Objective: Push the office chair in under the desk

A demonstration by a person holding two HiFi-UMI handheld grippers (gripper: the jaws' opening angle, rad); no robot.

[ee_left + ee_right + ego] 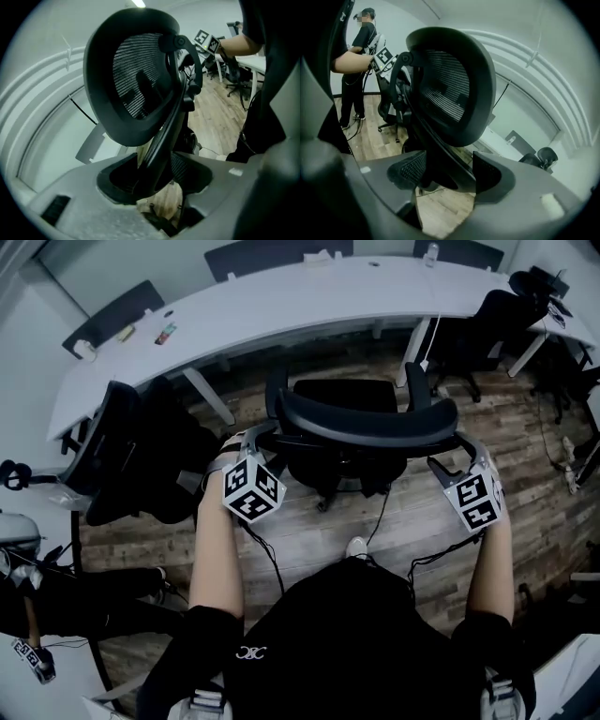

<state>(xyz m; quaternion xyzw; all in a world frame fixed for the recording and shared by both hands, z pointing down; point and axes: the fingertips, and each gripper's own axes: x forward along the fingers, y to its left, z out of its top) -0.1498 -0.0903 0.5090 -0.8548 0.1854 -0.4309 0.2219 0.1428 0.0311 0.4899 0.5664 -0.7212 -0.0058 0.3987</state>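
Observation:
A black office chair [366,426] stands in front of the curved white desk [309,292], its seat [342,395] toward the desk and its mesh backrest nearest me. My left gripper [264,435] is at the backrest's left side and my right gripper [457,448] at its right side. In the left gripper view the backrest [136,79] looms ahead, and its black frame bar [161,140] runs between the jaws of the left gripper [157,176], with a gap beside it. The right gripper [445,171] likewise straddles the frame bar [431,145] below the backrest [450,79], its jaws wide.
Another black chair [131,456] stands at the left and one more [487,329] at the right under the desk. A bottle [430,253] and small items [166,332] lie on the desk. Cables trail over the wood floor [309,521] by my shoe [356,547].

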